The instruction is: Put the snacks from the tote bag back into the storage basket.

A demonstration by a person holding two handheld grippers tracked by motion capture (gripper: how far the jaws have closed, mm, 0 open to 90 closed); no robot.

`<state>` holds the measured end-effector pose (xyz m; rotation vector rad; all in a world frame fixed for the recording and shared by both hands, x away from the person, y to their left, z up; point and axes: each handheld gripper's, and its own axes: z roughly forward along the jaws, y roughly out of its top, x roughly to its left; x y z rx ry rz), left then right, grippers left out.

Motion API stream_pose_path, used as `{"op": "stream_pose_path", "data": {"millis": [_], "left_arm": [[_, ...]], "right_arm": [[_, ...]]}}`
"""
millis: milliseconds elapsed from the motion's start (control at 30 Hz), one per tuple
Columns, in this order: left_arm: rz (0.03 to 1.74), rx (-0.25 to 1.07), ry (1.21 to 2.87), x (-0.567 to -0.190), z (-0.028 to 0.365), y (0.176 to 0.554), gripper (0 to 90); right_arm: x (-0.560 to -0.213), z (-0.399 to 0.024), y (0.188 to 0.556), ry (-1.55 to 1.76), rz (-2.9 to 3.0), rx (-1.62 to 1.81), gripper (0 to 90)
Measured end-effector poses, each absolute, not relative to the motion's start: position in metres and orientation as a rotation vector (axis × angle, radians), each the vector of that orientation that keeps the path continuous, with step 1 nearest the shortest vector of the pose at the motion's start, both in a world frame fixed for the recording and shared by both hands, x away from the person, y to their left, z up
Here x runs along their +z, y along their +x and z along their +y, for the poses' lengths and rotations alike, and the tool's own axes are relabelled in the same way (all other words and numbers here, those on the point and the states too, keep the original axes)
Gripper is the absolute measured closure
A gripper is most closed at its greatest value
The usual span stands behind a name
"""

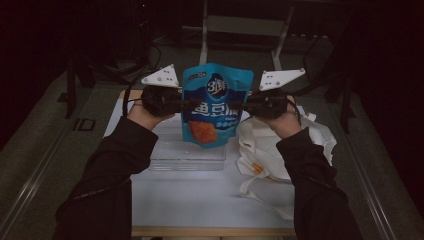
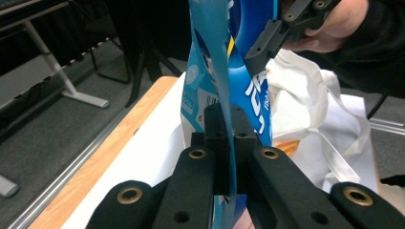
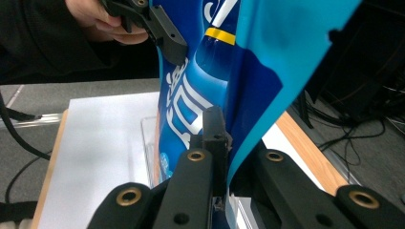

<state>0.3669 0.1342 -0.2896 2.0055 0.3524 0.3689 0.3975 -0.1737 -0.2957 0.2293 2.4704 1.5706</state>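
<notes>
Blue snack pouch [image 1: 216, 102] is held upright in the air above the desk [image 1: 200, 200], over the clear plastic tray [image 1: 187, 155] that lies toward the far edge of the white desk surface. It is gripped at both side edges. The left gripper [image 1: 182, 103] is clamped on the pouch's left edge, and in the left gripper view its two black jaws are seen pressed together with the thin blue film [image 2: 229, 119] between them. The right gripper [image 1: 240, 106] is clamped on the pouch's right edge; in the right gripper view its jaws are likewise closed on the film [image 3: 248, 109]. The printed front of the pouch is turned toward the person's side of the desk, its top edge level with the grey three-cornered plates of the grippers. A white cloth bag [image 1: 280, 150] is spread crumpled on the desk at the right edge, just beside the tray. Both forearms, in dark sleeves, are raised from the near edge.
</notes>
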Motion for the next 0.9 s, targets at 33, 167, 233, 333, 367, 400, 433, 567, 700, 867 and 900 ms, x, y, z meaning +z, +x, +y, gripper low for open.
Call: {"op": "stream_pose_path", "data": {"millis": [33, 167, 233, 333, 367, 400, 433, 567, 700, 867, 900], "left_arm": [[0.349, 0.369, 2.003, -0.291, 0.138, 0.367, 90.0], [0.347, 0.348, 1.992, -0.296, 0.15, 0.367, 90.0], [0.35, 0.343, 1.987, -0.299, 0.156, 0.367, 90.0], [0.375, 0.332, 1.975, -0.305, 0.164, 0.368, 90.0], [0.378, 0.327, 1.973, -0.306, 0.166, 0.368, 90.0], [0.381, 0.326, 1.972, -0.308, 0.168, 0.369, 90.0], [0.381, 0.317, 1.972, -0.31, 0.171, 0.369, 90.0], [0.399, 0.312, 1.968, -0.317, 0.177, 0.373, 90.0], [0.416, 0.306, 1.959, -0.325, 0.181, 0.379, 90.0], [0.44, 0.295, 1.953, -0.341, 0.187, 0.384, 90.0], [0.447, 0.293, 1.954, -0.344, 0.188, 0.385, 90.0]], "right_arm": [[-0.296, -0.171, 0.398, 0.225, 2.471, 1.576, 88.5], [-0.299, -0.159, 0.399, 0.211, 2.486, 1.588, 88.6], [-0.302, -0.154, 0.4, 0.206, 2.491, 1.596, 88.5], [-0.306, -0.147, 0.401, 0.208, 2.498, 1.608, 88.5], [-0.308, -0.145, 0.402, 0.208, 2.498, 1.613, 88.5], [-0.31, -0.143, 0.403, 0.206, 2.5, 1.624, 88.5], [-0.313, -0.141, 0.404, 0.212, 2.504, 1.633, 88.6], [-0.32, -0.134, 0.407, 0.218, 2.509, 1.647, 88.7], [-0.327, -0.129, 0.412, 0.231, 2.517, 1.642, 88.8], [-0.339, -0.122, 0.417, 0.253, 2.526, 1.631, 88.7], [-0.342, -0.121, 0.418, 0.259, 2.531, 1.627, 88.7]]}}
